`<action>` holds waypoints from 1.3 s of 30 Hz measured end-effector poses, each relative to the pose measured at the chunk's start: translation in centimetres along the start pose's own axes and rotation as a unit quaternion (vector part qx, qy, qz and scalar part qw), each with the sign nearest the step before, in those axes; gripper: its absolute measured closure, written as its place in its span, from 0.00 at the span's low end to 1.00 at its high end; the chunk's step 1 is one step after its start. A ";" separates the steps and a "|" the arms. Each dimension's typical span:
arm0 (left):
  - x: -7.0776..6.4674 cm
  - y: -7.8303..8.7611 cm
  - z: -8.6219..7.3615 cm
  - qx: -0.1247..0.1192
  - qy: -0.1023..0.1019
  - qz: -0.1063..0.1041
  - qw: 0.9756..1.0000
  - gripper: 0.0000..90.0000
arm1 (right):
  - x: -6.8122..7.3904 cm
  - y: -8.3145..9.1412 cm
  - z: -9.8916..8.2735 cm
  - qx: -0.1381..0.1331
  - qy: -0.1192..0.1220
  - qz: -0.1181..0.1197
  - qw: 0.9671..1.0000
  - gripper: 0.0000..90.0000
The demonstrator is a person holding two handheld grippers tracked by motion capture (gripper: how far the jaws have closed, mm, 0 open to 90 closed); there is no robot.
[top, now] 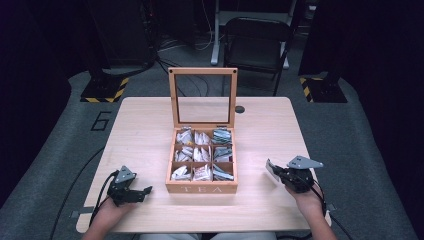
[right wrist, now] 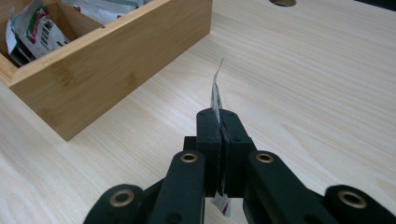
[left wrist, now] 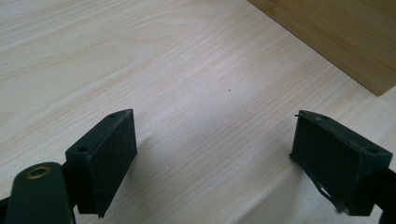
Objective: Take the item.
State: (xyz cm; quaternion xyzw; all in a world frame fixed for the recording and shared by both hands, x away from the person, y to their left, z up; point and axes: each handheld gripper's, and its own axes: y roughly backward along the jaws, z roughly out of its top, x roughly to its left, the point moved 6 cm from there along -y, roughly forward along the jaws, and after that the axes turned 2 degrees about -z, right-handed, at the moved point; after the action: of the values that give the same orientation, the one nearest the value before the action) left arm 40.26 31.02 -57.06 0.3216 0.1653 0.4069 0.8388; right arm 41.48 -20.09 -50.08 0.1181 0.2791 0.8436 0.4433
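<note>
Table: pale wood, rectangular, with a small dark hole near its far edge.

Tea box: wooden, marked "TEA" on the near wall, standing mid-table between the 2 grippers. Lid upright, a wooden frame around a clear pane. Inside, 9 compartments in 3 rows of 3, each holding packets.

Left gripper: held in the left hand on the near left of the table, jaws pointing toward the box. Jaws spread wide, nothing between them. In the left gripper view, bare tabletop lies between and ahead of the jaws; a wall of the box crosses the corner beyond the right-side jaw.

Right gripper: held in the right hand on the near right, a grey 3-cornered plate on top. Jaws pressed together on 1 tea packet, seen edge-on in the right gripper view, rising past the jaw tips, with a corner showing below them. The packet sits clear of the box, just above the tabletop. The box lies ahead and to the left of these jaws, apart from them.
</note>
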 end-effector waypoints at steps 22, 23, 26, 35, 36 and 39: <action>0.0 0.0 0.0 0.000 0.000 0.001 1.000 0.15 | 1.1 -1.7 -2.4 0.046 0.020 0.010 0.999 0.95; 0.0 0.0 0.0 0.000 -0.001 0.001 1.000 0.15 | 1.1 -1.8 -2.5 0.047 0.020 0.011 0.999 0.94; 0.0 0.0 0.0 0.000 0.000 0.001 1.000 0.15 | 1.4 -2.2 -2.7 0.053 0.020 0.014 0.998 0.94; 0.0 0.0 0.0 0.000 0.000 0.001 1.000 0.15 | 1.9 -2.6 -3.1 0.064 0.025 0.022 0.997 0.89; 0.0 0.0 0.0 0.000 -0.001 0.001 1.000 0.15 | 1.9 -2.6 -3.1 0.066 0.024 0.023 0.997 0.88; 0.0 0.0 0.0 0.000 0.000 0.001 1.000 0.15 | 1.9 -2.6 -3.1 0.066 0.025 0.022 0.997 0.87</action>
State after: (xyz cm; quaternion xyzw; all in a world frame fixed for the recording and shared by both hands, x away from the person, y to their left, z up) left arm 40.24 31.03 -57.05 0.3222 0.1649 0.4072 0.8386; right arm 40.77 -18.46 -54.23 0.1317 0.3429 0.8354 0.4089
